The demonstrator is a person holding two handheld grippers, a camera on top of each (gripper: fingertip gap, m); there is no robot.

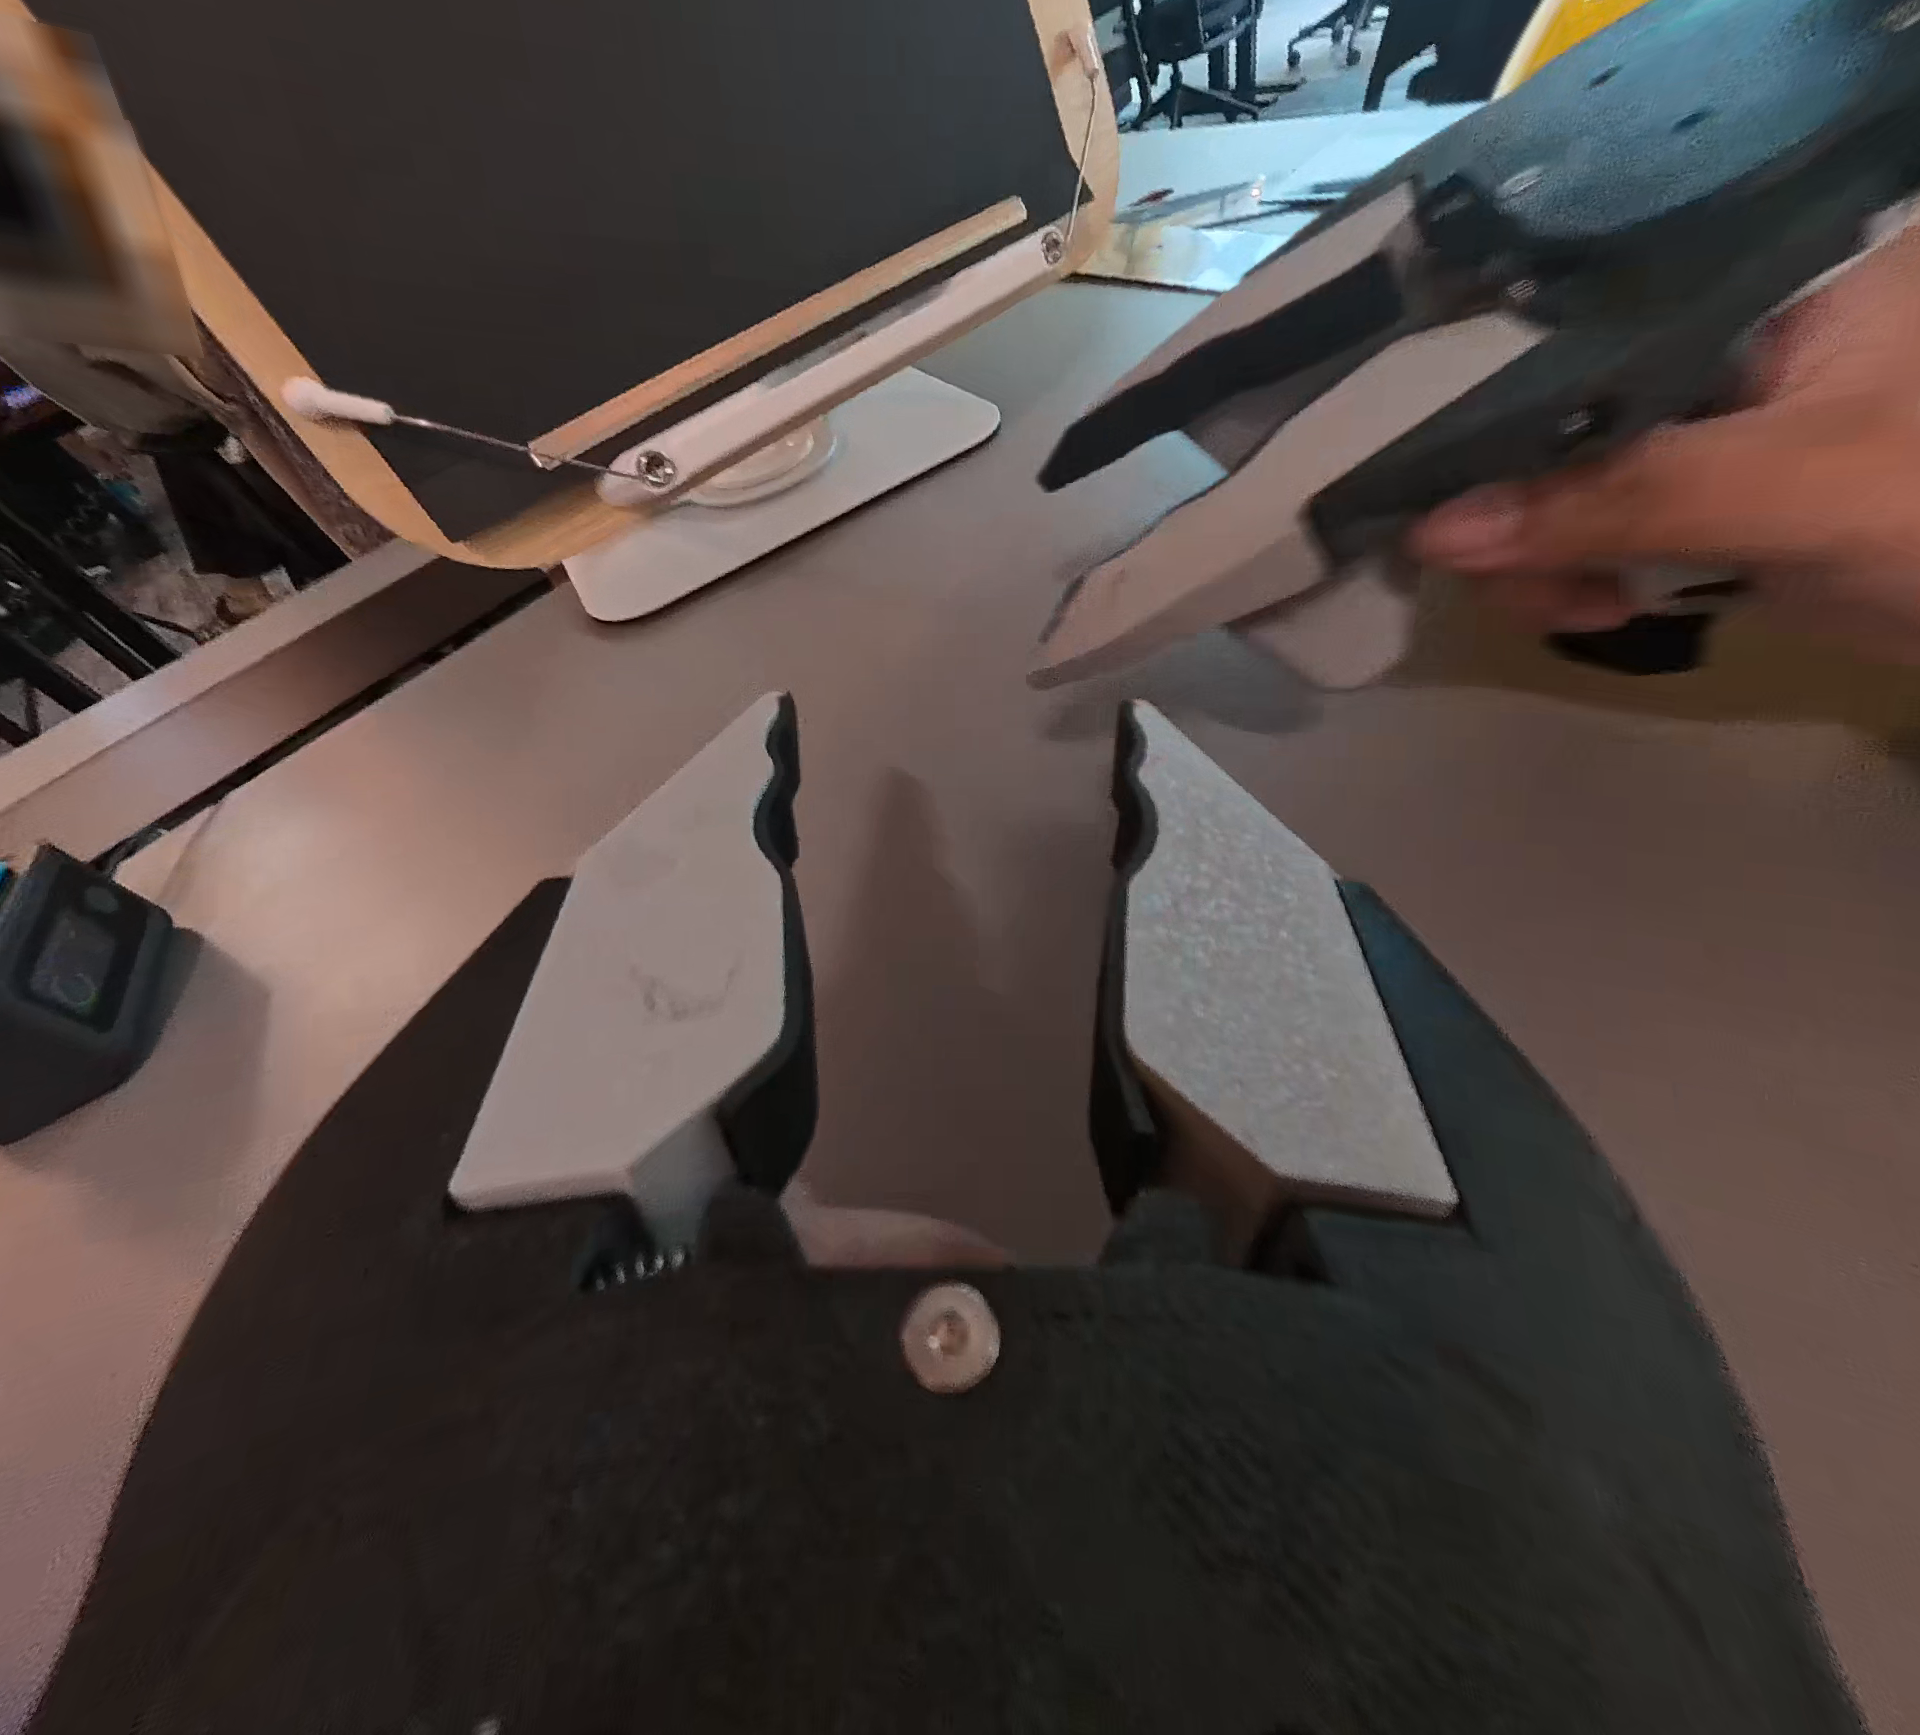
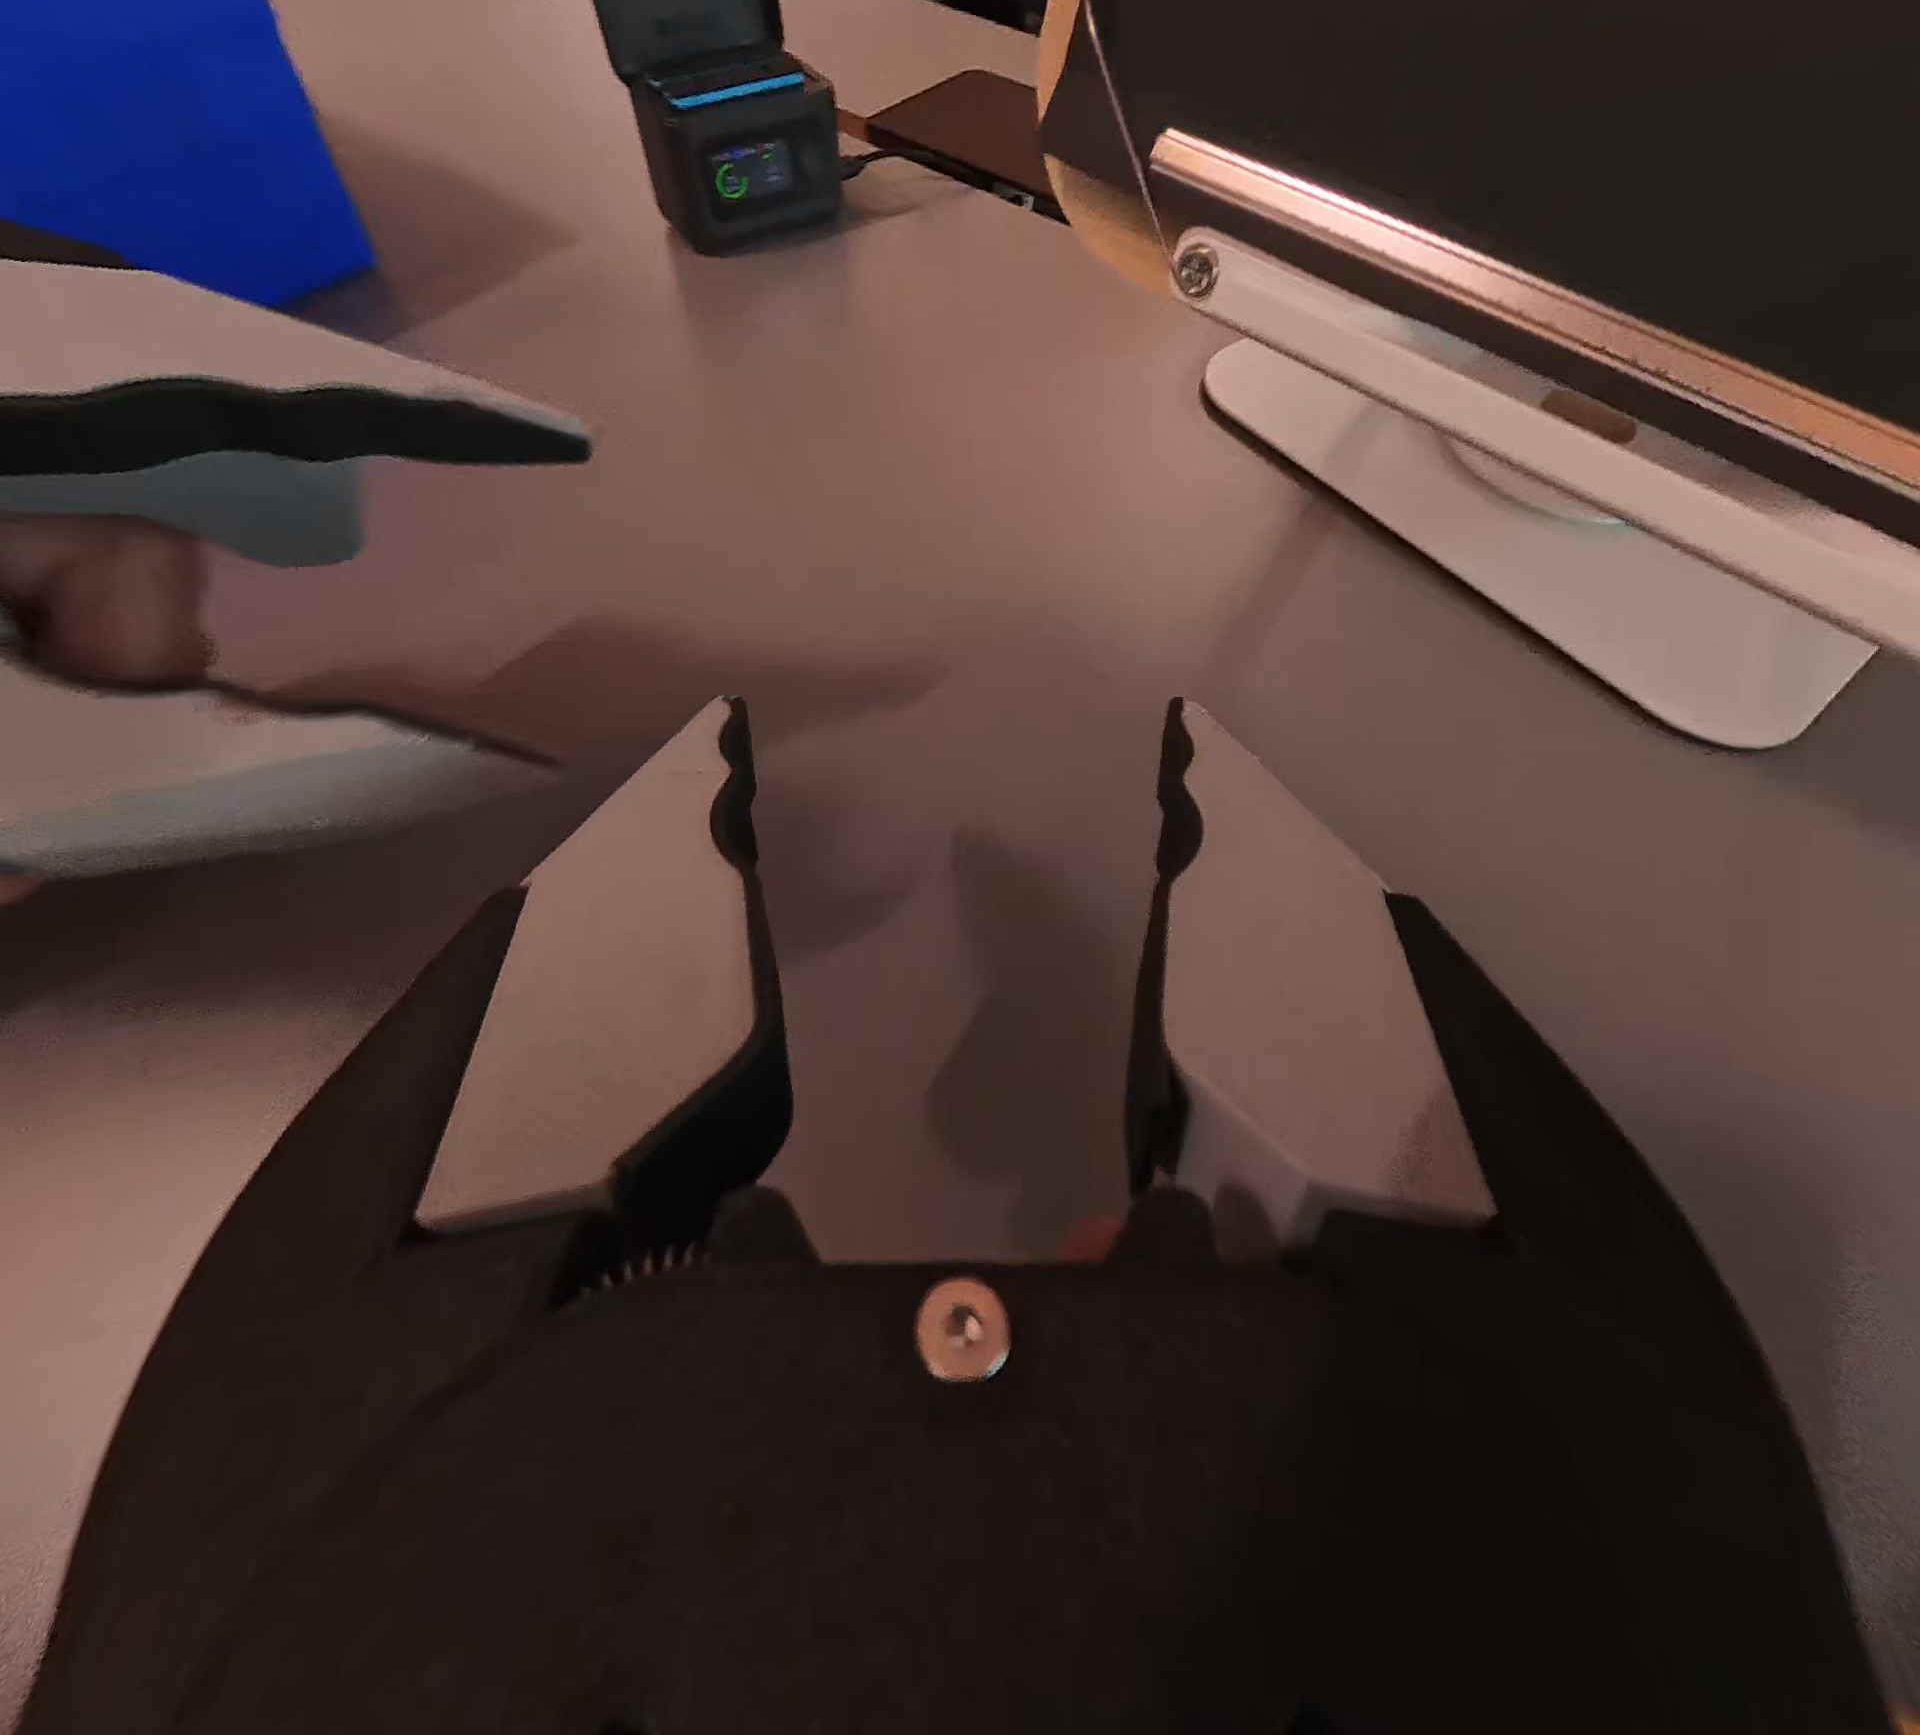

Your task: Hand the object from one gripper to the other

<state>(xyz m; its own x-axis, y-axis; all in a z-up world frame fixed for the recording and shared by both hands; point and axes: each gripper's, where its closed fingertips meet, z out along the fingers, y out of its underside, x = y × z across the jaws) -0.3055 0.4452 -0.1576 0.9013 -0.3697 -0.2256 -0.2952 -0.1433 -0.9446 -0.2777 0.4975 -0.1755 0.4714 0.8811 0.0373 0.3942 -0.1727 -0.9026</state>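
Left wrist view: left gripper (image 1: 956,729) level over the bench (image 1: 1558,958), jaws spread, nothing between them. Right gripper (image 1: 1049,563) enters from the right in a hand (image 1: 1714,480), angled down-left, jaws parted, empty.

Right wrist view: right gripper (image 2: 956,719) jaws spread, empty; left gripper (image 2: 561,594) at left. Object to be handed over not visible in either view.

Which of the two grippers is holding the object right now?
Neither. The left gripper and the right gripper both stand open with only bare table between their fingers; no object to hand over shows in either view.
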